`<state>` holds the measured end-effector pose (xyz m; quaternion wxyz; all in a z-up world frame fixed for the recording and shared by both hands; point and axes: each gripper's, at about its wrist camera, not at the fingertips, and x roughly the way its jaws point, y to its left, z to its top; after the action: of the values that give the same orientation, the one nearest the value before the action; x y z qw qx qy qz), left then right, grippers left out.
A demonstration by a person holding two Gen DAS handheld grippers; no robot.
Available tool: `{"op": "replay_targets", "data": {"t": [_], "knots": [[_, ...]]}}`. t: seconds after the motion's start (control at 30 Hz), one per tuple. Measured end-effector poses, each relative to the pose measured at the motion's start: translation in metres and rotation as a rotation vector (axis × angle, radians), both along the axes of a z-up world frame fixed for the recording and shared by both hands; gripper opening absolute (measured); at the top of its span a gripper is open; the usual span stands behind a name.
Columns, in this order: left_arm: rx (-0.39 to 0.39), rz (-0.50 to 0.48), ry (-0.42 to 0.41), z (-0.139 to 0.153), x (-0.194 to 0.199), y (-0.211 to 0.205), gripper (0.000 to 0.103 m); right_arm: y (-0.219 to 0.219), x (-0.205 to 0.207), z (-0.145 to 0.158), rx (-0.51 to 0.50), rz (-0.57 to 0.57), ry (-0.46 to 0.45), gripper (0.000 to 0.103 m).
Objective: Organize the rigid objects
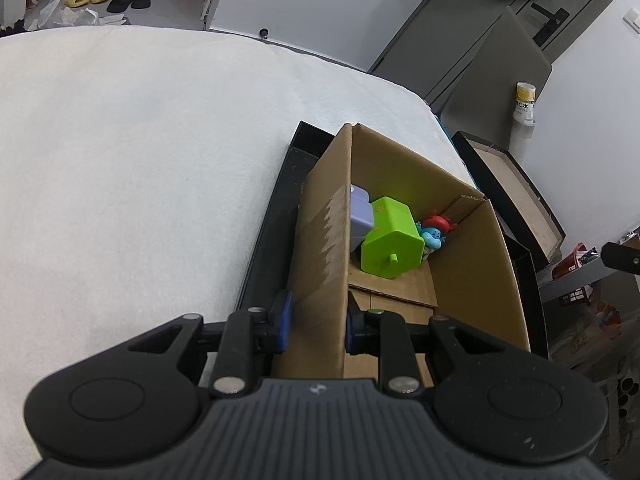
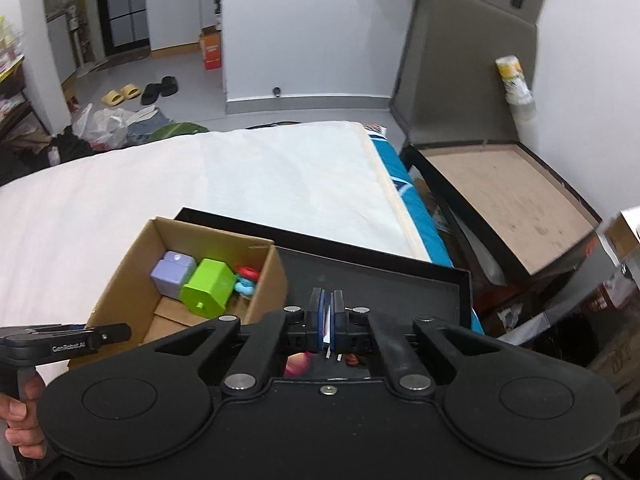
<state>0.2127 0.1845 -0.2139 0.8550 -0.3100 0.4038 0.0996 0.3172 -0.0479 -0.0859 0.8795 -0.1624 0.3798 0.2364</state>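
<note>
A brown cardboard box (image 1: pixel 468 240) stands in a black tray (image 1: pixel 264 240) on the white bed. Inside lie a green hexagonal toy (image 1: pixel 392 240), a lilac block (image 1: pixel 362 220) and a small blue and red figure (image 1: pixel 434 232). My left gripper (image 1: pixel 316 320) is shut on the box's left wall (image 1: pixel 324 248) near its front corner. In the right wrist view the box (image 2: pixel 120 264) is at lower left, with the green toy (image 2: pixel 208 292) and lilac block (image 2: pixel 172 276) inside. My right gripper (image 2: pixel 327 316) is above the tray (image 2: pixel 380 284), shut on a thin white card-like piece (image 2: pixel 328 326).
The white bed (image 1: pixel 140 160) spreads to the left and far side. A brown-topped black table (image 2: pixel 508 200) and a grey chair (image 2: pixel 464 60) stand right of the bed. Small pink and red things (image 2: pixel 298 362) lie in the tray under my right gripper. Clutter covers the floor at right.
</note>
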Motion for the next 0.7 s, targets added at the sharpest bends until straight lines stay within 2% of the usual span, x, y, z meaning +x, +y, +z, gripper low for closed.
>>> {"op": "replay_targets", "data": {"t": [0.2,0.4,0.53,0.63,0.7], "knots": [[-0.012,-0.002,-0.002,-0.001,-0.001,0.003,0.024,0.015,-0.002,-0.006,-0.012,0.015,0.020,0.000],[-0.020,-0.006,-0.003,-0.001,-0.001,0.004,0.024,0.012,0.005,-0.027,-0.031,-0.040,0.111,0.007],[-0.020,-0.006,-0.003,-0.002,-0.001,0.004,0.024,0.006,0.010,-0.049,-0.047,-0.082,0.154,0.021],[-0.019,-0.007,-0.003,-0.001,-0.001,0.003,0.024,0.002,0.013,-0.063,-0.065,-0.101,0.178,0.046],[-0.019,-0.007,-0.004,-0.001,-0.001,0.003,0.024,-0.001,0.015,-0.071,-0.071,-0.108,0.191,0.050]]}}
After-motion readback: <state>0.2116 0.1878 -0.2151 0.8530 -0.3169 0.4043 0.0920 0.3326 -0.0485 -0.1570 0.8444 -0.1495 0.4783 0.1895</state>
